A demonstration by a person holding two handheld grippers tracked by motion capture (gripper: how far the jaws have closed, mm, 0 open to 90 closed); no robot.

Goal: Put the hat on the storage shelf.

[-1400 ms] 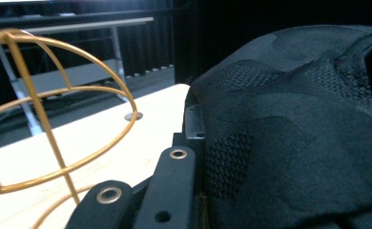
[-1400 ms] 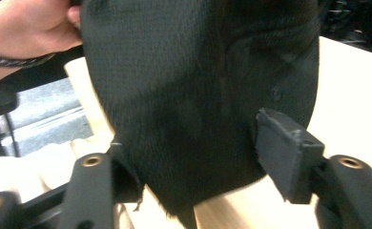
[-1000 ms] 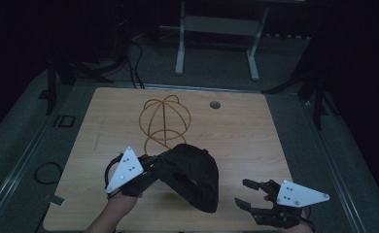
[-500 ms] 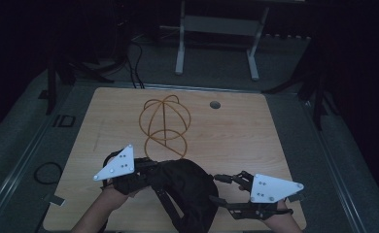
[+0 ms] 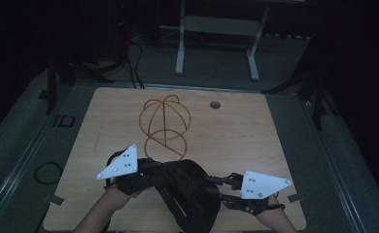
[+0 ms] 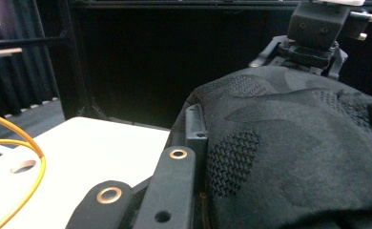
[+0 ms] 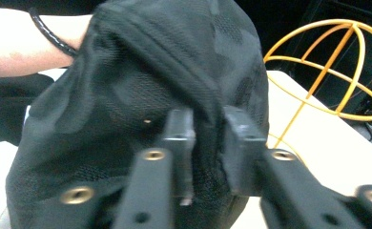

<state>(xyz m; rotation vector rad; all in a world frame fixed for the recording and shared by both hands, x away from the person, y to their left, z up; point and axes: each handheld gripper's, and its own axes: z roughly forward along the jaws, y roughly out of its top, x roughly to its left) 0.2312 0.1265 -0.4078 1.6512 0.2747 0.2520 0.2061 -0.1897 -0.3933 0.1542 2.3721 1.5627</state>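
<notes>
Both claws, left (image 5: 151, 170) and right (image 5: 215, 187), pinch the black cap (image 5: 187, 191) stretched between them.

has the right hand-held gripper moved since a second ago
Yes. The right hand-held gripper has slid left from the table's right edge toward its middle, up to the black cap, and its jaws have just been closing on the cap's fabric.
</notes>
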